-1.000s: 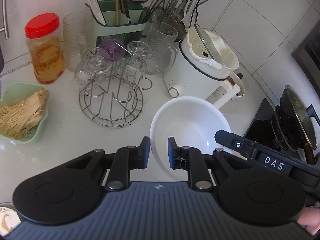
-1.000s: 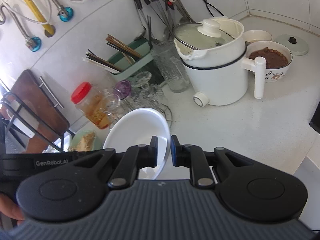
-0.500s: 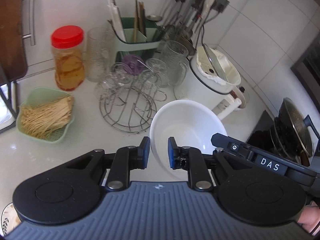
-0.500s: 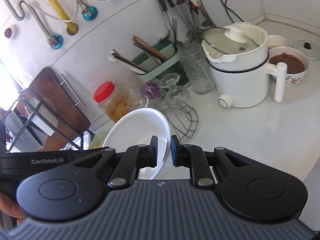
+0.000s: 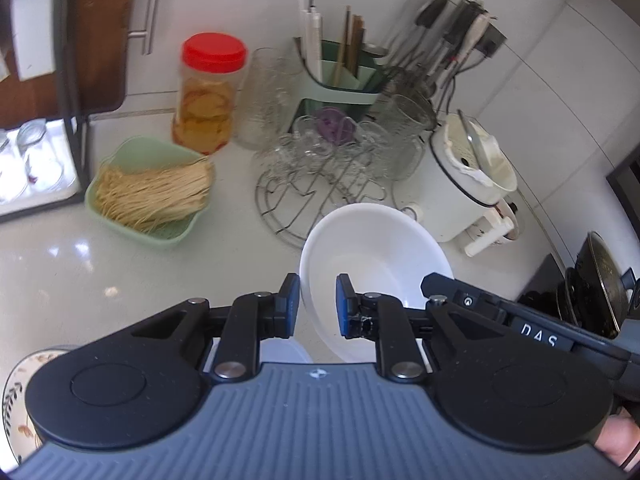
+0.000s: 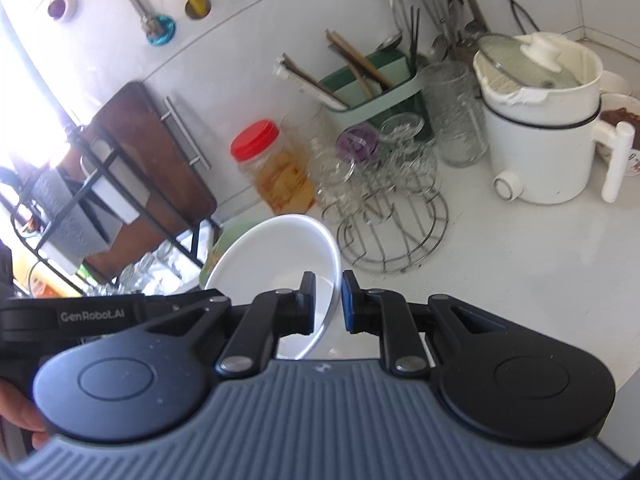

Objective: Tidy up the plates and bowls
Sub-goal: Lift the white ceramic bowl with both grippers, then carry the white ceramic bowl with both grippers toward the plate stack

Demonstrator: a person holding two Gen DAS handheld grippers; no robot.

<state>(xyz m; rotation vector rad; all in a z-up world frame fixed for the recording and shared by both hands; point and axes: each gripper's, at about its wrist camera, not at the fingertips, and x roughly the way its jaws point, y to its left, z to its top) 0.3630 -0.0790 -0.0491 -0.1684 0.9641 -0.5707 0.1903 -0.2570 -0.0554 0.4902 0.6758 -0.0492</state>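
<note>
Both the left tool (image 5: pixel 317 300) and right tool (image 6: pixel 327 300) pinch opposite rims of the white bowl (image 5: pixel 372 256), held above the desk (image 5: pixel 80 280). Uneven pulling could slip it onto the wire rack (image 5: pixel 320 200).

One white bowl (image 5: pixel 376 248) at centre frame, one green dish of noodles (image 5: pixel 148 192) at left, one red-lidded jar (image 5: pixel 208 92) above it, one white electric pot (image 5: pixel 468 184) at right, one wire glass rack (image 5: pixel 316 200), one green utensil holder (image 5: pixel 340 88) at top; perhaps six or seven glasses, blurred together; one patterned plate (image 5: pixel 12 400) at lower left
</note>
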